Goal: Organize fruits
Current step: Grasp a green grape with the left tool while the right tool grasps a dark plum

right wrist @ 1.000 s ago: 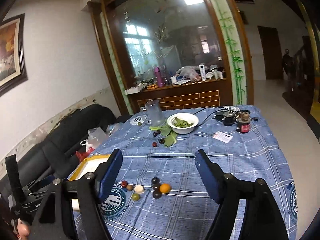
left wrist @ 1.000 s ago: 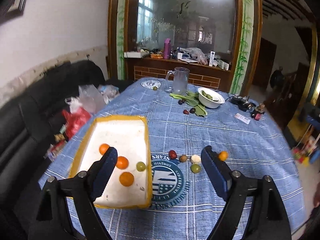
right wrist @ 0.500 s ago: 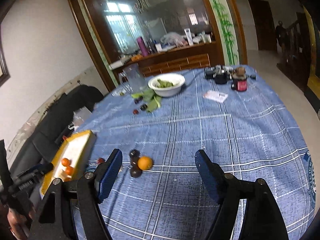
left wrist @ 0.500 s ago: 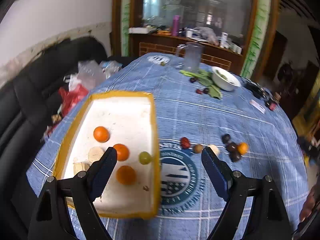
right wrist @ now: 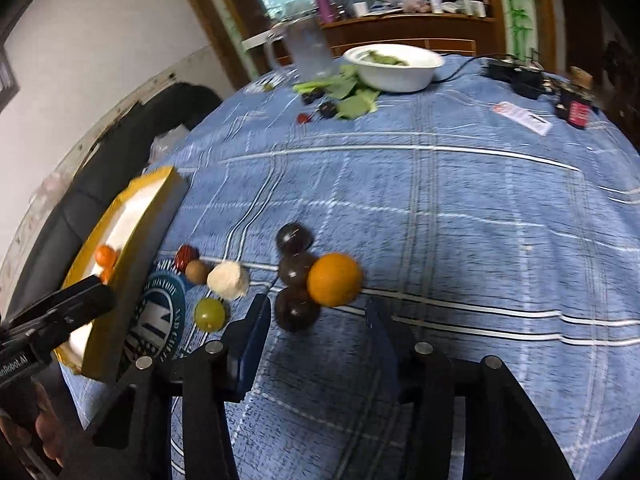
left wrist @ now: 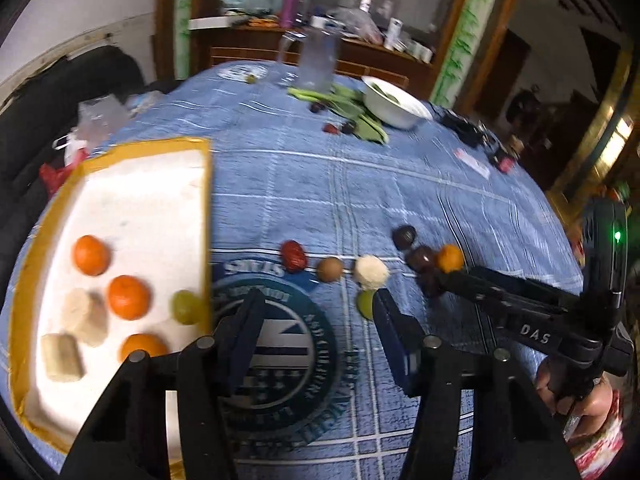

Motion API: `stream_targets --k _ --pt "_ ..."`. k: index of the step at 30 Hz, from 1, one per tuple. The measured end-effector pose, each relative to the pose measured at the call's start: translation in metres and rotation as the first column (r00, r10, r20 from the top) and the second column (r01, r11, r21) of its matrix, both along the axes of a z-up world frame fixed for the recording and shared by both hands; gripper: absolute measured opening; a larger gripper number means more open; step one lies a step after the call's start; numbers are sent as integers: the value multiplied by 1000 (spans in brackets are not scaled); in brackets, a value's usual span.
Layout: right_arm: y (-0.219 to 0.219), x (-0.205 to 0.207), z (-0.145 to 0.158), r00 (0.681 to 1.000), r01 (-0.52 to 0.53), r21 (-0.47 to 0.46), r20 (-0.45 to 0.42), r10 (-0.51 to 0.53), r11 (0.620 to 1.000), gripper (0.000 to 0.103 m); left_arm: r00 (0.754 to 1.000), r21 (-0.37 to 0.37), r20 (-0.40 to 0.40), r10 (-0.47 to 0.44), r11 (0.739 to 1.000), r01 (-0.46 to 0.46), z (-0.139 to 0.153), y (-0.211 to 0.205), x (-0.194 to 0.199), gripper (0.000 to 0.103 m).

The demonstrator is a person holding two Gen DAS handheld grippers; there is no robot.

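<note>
Blue checked cloth (left wrist: 400, 184) spreads ahead of the left gripper (left wrist: 316, 320), jaws wide and empty; left of it, a yellow-rimmed tray (left wrist: 208, 208) holds four round oranges.

Beyond the right gripper (right wrist: 314, 318), also wide and empty: three glossy dark plums touching one orange (right wrist: 334, 279).

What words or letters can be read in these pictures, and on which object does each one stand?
"DAS": white letters on the right tongs, seen from the left wrist.
"Robot.AI", start cut off: on the left tongs, seen from the right wrist.
Round emblem on the tablecloth: ring lettering too blurred to read.
</note>
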State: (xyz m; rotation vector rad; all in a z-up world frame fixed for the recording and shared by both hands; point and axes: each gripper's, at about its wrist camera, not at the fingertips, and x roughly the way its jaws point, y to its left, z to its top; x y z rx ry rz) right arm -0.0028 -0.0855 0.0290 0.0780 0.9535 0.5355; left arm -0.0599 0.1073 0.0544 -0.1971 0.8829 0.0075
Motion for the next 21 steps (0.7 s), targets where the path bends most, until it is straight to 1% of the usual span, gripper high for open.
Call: stream_targets --k 4,6,7,9,11,13,14,15,16,21 --pt "10 -4 -7 999 -53 -12 12 53 999 53 998 18 -18 -68 998 68 -13 -18 9 54" --pt "13 -5 -11 998 -65 -18 9 65 998 52 995 25 -21 -95 995 96 -18 -25 13 48" --pt "15 -5 -12 998 -70 -18 4 70 997 50 994 25 -25 -107 994 108 -20 -28 15 47" --pt "19 -2 -15 997 -72 -26 1 72 997 49 992 23 -36 -118 993 119 -25 -31 18 45" --pt "23 1 -17 997 -72 -40 13 72 997 46 991 21 -49 -126 992 128 -30 -33 20 42" --pt "25 1 -17 997 -77 -51 26 78 996 38 990 20 -57 -128 991 130 -34 -32 21 41" --pt "26 2 -17 996 -79 -55 29 80 995 35 990 19 -60 -131 991 132 -36 -33 22 41" --pt "27 1 -17 996 -80 -62 35 82 995 30 989 18 -63 -133 991 135 -36 -33 22 40" --pt "27 1 -18 996 -80 -68 40 83 994 28 988 18 -64 -137 990 139 -37 -34 23 39" --pt "21 1 -17 997 -69 -48 36 71 996 28 985 16 -58 -162 986 163 -40 -39 26 35"
